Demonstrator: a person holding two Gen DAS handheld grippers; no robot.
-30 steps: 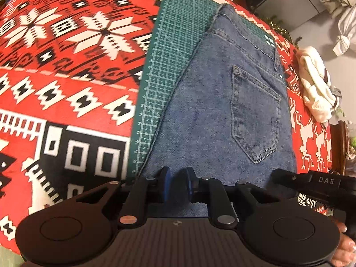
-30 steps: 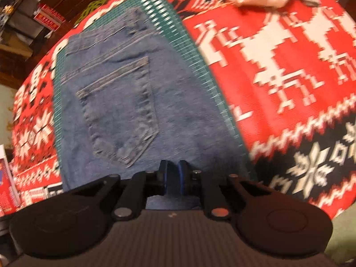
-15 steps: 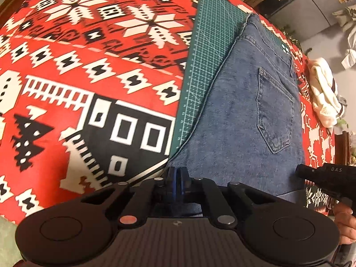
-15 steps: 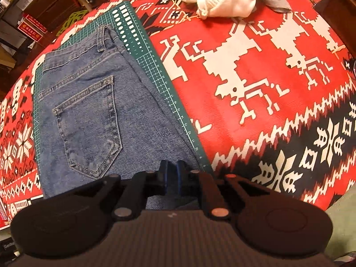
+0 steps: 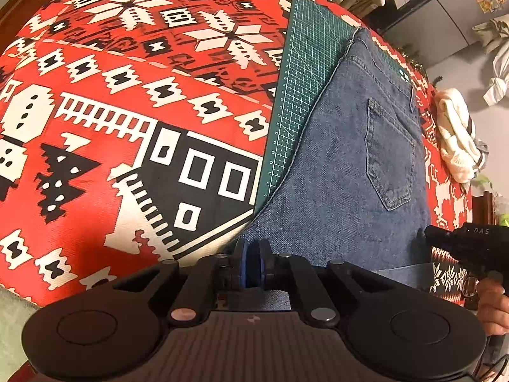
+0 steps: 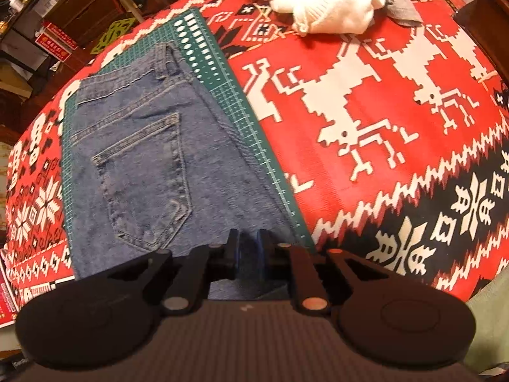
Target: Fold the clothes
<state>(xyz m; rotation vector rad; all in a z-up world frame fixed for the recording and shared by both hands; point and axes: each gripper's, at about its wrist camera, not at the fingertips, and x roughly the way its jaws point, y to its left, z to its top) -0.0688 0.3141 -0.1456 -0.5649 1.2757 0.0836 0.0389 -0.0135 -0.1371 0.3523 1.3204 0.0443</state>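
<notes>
Blue jeans (image 5: 350,175) lie flat on a green cutting mat (image 5: 302,73), back pocket (image 6: 146,178) up and waistband at the far end. My left gripper (image 5: 251,254) is shut on the near left edge of the denim, where it hangs past the mat. In the right wrist view, my right gripper (image 6: 249,248) is shut on the near right part of the jeans (image 6: 159,146), with denim between its blue pads. The mat (image 6: 222,73) shows along the jeans' right side.
A red, white and black patterned blanket (image 5: 127,111) covers the whole surface. A white knitted garment (image 6: 327,3) and a grey cloth (image 6: 400,6) lie at the far right. A hand (image 5: 493,302) shows at the right edge. Shelves and boxes stand beyond the far left edge.
The left gripper closed on the denim edge. Both grippers have drawn back toward the near edge, so more of the blanket and jeans shows in each view.
</notes>
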